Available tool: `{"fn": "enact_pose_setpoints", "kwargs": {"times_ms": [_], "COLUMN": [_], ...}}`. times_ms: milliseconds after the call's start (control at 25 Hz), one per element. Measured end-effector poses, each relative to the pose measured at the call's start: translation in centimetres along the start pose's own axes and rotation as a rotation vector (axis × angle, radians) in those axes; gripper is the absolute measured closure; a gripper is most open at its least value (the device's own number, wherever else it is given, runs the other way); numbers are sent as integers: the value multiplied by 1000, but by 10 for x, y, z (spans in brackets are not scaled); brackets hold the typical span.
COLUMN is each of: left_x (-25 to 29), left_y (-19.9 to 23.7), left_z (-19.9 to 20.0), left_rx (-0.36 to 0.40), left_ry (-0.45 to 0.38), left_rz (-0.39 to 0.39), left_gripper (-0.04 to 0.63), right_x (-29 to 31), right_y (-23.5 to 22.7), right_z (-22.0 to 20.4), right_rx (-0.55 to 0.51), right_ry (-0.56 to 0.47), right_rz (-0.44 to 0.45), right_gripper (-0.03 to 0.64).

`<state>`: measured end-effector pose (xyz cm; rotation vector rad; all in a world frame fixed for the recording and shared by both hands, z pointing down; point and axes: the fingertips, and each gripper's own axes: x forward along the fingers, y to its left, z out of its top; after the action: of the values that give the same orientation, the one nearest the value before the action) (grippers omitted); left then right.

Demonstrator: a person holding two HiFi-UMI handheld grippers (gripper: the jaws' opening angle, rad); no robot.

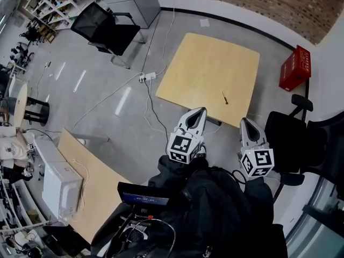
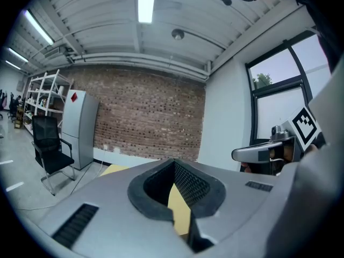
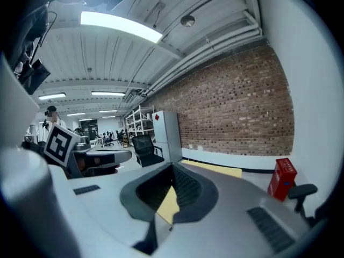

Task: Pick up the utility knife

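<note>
The utility knife (image 1: 224, 98), small, thin and dark, lies on the light wooden table (image 1: 204, 69), toward its near right part. My left gripper (image 1: 199, 112) hangs over the floor just short of the table's near edge, jaws shut with nothing held. My right gripper (image 1: 245, 122) hovers beside it at the near right corner, also shut and empty. Both point toward the table, well short of the knife. In the left gripper view a strip of tabletop (image 2: 180, 206) shows through the hole between the closed jaws; in the right gripper view a strip of tabletop (image 3: 169, 206) shows the same way.
A red crate (image 1: 294, 67) stands on the floor right of the table, a black office chair (image 1: 293, 138) by my right gripper. Another black chair (image 1: 107, 31) stands at the far left. Cables and a power strip (image 1: 148, 77) cross the floor. A second wooden table (image 1: 91, 184) carries a white box (image 1: 62, 190).
</note>
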<state>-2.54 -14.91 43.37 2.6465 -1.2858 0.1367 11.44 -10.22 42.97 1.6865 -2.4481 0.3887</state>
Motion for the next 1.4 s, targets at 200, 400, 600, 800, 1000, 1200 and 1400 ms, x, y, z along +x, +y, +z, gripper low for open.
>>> {"fn": "enact_pose_setpoints", "kwargs": {"times_ms": [200,400,600,800,1000,1200,1400], "left_x": [8,16,29,47,57,73,83], "left_y": [25,52,57,58,56,55,53], "left_z": [-12,-19,-43,-59,-80,-112,-142], "left_rx": [-29,-60,-86,-84,-89,-124,-158], "left_ry": [34,54,94,138,192,260,328], "left_rz": [-4,31,33,48,72,90,91], "left_gripper": [598,598,598,598,598,598,598], "right_x": [26,46,59,76,88,103,119], "right_y": [1,1,-6,-15,-26,-45,-52], "right_z": [-8,-16,-31,-47,-68,-100,-130], "right_rx": [6,10,30,41,41,56,68], "right_ry": [31,60,104,143,206,289,361], "right_rz": [-18,-29,-29,3,32,34,58], "right_gripper": [614,614,614,614,614,614,614]}}
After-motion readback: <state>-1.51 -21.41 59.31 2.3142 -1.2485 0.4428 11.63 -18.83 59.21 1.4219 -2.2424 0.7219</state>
